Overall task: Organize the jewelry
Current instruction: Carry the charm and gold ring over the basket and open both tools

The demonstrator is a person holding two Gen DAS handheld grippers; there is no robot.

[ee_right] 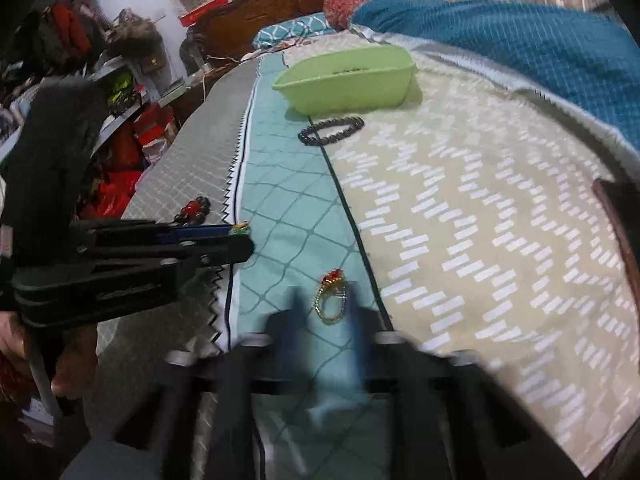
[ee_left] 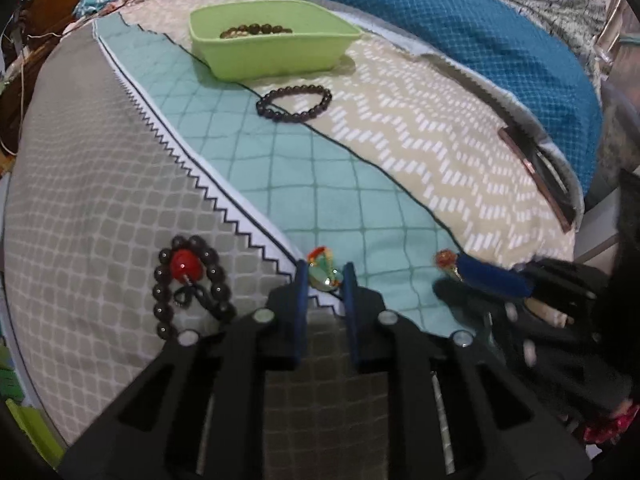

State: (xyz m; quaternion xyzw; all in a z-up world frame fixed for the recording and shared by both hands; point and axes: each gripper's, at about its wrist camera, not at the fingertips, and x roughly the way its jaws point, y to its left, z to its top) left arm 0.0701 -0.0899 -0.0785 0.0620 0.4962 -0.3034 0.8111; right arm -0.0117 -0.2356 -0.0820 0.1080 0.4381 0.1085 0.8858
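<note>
Left of the left tongs [ee_left: 325, 276] lies a beaded bracelet with a red bead [ee_left: 188, 286]; these tongs stand narrow, clamped on a small green ornament [ee_left: 323, 272]. Far ahead, a green tray [ee_left: 272, 54] holds brown beads [ee_left: 254, 31]. Between the parted right tongs [ee_right: 326, 308] lies a gold ring [ee_right: 330, 300], ungripped.
</note>
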